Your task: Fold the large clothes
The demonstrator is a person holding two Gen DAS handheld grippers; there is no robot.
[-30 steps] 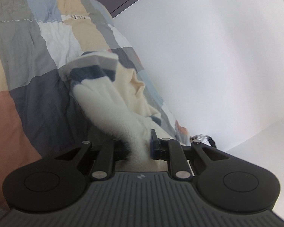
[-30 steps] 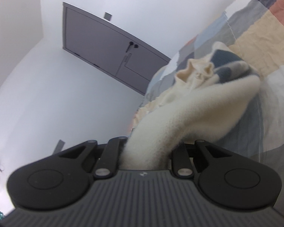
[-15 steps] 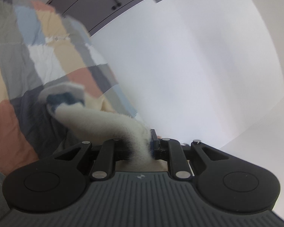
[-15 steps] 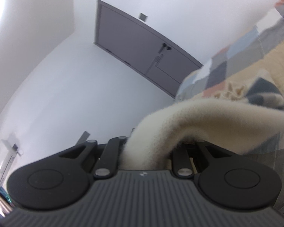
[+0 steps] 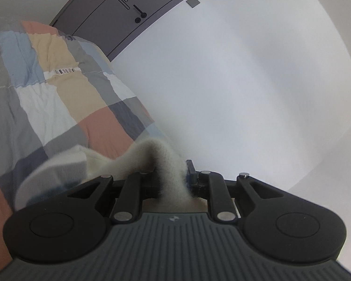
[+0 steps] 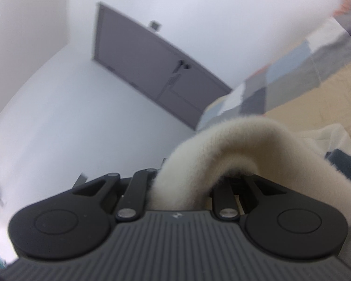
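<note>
A fluffy cream garment [image 5: 152, 157] with dark blue stripes hangs from both grippers above a patchwork bed cover [image 5: 46, 98]. My left gripper [image 5: 173, 180] is shut on a bunched fold of it; the cloth arches up from the jaws and drops away to the lower left. In the right wrist view the right gripper [image 6: 184, 187] is shut on another part of the garment [image 6: 241, 140], which loops over to the right, where a dark blue stripe [image 6: 344, 164] shows. Cloth hides the fingertips of both grippers.
The bed cover [image 6: 304, 79] of grey, blue, beige, white and salmon squares runs back to a white wall [image 5: 234, 82]. A grey double door [image 5: 110, 16] stands behind the bed; it also shows as the door [image 6: 147, 75] in the right wrist view.
Both grippers have risen with the garment. Its body has left the bed cover and now hangs low, near the grippers. More wall and door fill both views.
</note>
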